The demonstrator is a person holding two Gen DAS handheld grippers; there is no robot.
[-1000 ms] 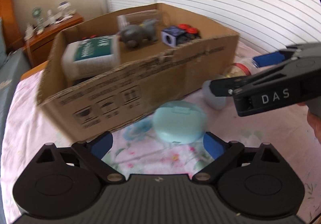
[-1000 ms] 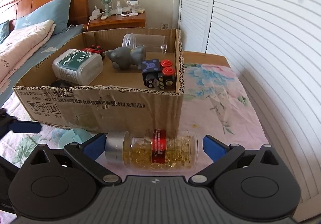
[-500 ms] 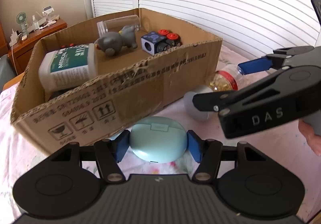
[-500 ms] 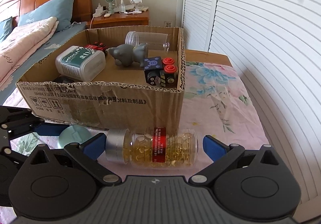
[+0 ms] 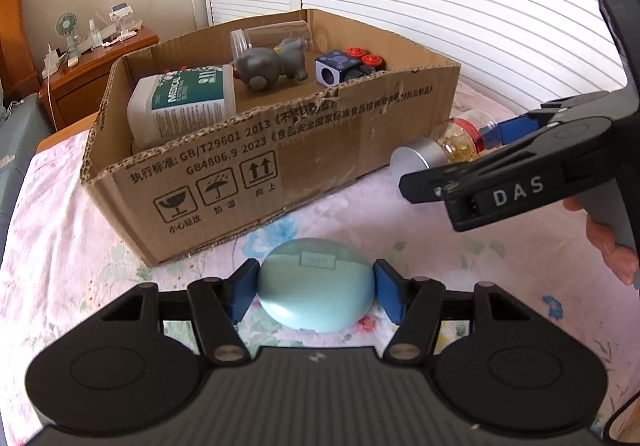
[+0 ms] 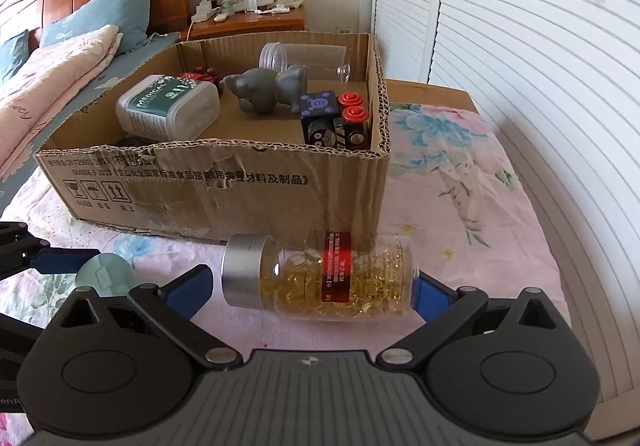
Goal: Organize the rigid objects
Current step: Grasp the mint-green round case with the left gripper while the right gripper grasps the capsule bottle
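Observation:
My left gripper [image 5: 316, 292] is shut on a round pale blue case [image 5: 316, 286], its blue pads pressed to both sides, just above the floral cloth in front of the cardboard box [image 5: 320, 142]. My right gripper [image 6: 310, 288] is around a clear capsule bottle [image 6: 320, 276] with a silver cap and red label, lying sideways by the box's near right corner; the right pad touches the bottle's base and the left pad is a little short of the cap. The bottle [image 5: 444, 150] and the right gripper [image 5: 516, 182] also show in the left wrist view.
The box [image 6: 224, 182] holds a white medical bottle [image 6: 168, 112], a grey elephant toy [image 6: 266, 90], a clear jar [image 6: 304, 60], a dark cube [image 6: 320, 118] and red-topped pieces [image 6: 352, 110]. A nightstand [image 6: 248, 20] and a bed [image 6: 52, 74] lie behind; shutter doors stand at the right.
My left gripper closed on the pale blue case and holds it. My right gripper moved in around the capsule bottle, its fingers closer to the bottle's ends.

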